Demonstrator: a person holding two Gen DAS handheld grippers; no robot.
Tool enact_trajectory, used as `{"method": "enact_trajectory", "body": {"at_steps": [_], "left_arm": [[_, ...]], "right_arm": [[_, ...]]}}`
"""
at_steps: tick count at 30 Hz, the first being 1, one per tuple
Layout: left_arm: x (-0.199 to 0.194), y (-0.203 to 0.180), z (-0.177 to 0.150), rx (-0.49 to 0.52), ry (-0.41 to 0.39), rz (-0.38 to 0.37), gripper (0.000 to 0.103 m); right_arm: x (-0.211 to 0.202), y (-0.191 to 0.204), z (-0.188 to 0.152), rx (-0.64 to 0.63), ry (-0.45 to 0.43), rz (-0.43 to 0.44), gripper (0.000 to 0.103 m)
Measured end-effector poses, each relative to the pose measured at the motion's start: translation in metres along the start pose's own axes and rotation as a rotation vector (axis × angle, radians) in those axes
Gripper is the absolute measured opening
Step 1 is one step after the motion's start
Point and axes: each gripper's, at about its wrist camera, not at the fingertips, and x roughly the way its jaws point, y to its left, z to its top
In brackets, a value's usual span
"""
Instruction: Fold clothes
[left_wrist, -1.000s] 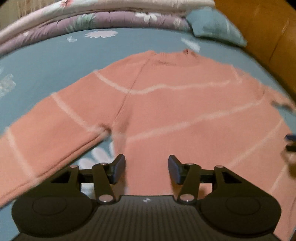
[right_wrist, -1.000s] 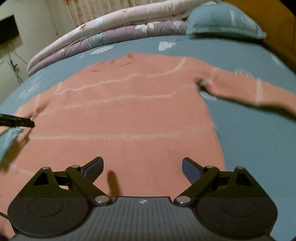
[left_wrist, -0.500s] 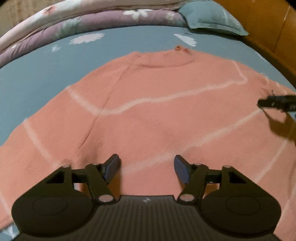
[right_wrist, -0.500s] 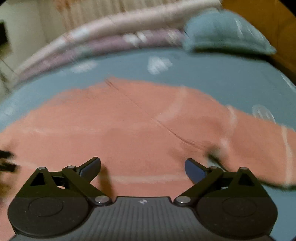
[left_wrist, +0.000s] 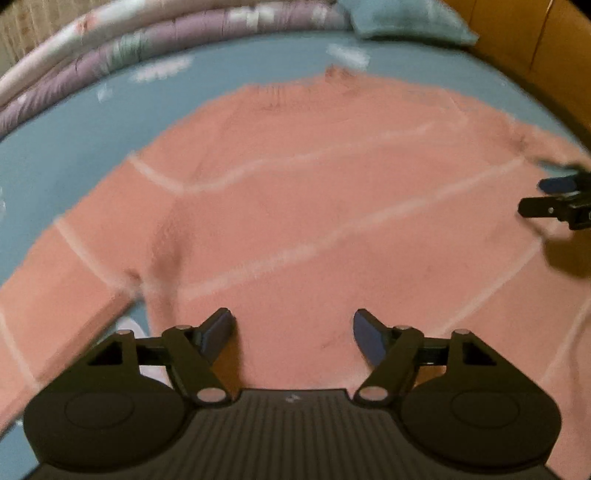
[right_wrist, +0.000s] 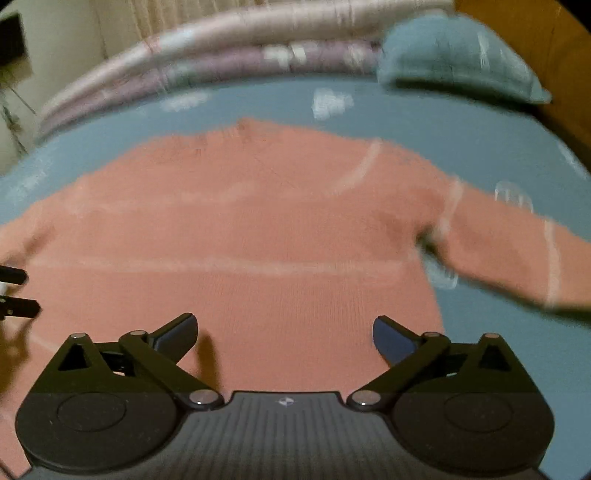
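One salmon-pink knit sweater with thin white stripes (left_wrist: 314, 206) lies spread flat, unfolded, both sleeves out to the sides, on the teal flower-print bedsheet (left_wrist: 92, 122), so this looks like the approach before the first fold. Left gripper (left_wrist: 291, 330) and right gripper (right_wrist: 284, 336) both hover over the lower body of the sweater, fingers spread wide after just opening further, nothing between them; next move probably calls for dropping onto a hem or sleeve edge and pinching the knit. Count: one sweater, two grippers, one teal pillow (right_wrist: 454, 59), a rolled pale and purple floral quilt (right_wrist: 207, 62) at the far side
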Motion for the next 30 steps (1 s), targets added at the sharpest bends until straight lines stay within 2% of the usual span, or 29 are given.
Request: {"method": "enact_trajectory", "body": {"at_steps": [3,8,14,16,18,21,24,26,28,30], "left_arm": [[0.001,0.009,-0.003,-0.047,-0.02,-0.034,0.082],[-0.01,0.012,-0.018,-0.057,-0.027,-0.029,0.083],[-0.041,0.035,-0.038,-0.029,-0.054,-0.136,0.083],[-0.05,0.049,-0.031,-0.006,-0.112,-0.125,0.083],[-0.053,0.068,-0.023,-0.006,-0.183,-0.104,0.083],[-0.04,0.103,-0.009,-0.053,-0.224,-0.064,0.083],[-0.023,0.135,-0.01,-0.085,-0.226,-0.006,0.083],[-0.013,0.156,-0.017,-0.132,-0.183,0.012,0.083],[-0.01,0.172,-0.03,-0.157,-0.149,-0.01,0.083],[-0.018,0.172,-0.036,-0.113,-0.15,-0.033,0.084]], "right_arm": [[-0.003,0.006,-0.005,-0.026,-0.007,-0.033,0.103],[0.001,0.006,0.0,-0.032,0.028,-0.044,0.103],[0.0,0.019,0.005,0.036,0.044,-0.114,0.103],[-0.011,0.027,0.004,0.09,0.056,-0.142,0.103],[-0.026,0.041,-0.002,0.129,0.035,-0.13,0.103],[-0.037,0.068,-0.018,0.166,0.036,-0.15,0.103],[-0.033,0.094,-0.033,0.159,0.084,-0.185,0.103],[-0.031,0.108,-0.043,0.142,0.1,-0.225,0.103],[-0.033,0.113,-0.048,0.177,0.094,-0.252,0.103],[-0.034,0.111,-0.048,0.24,0.107,-0.258,0.103]]}}
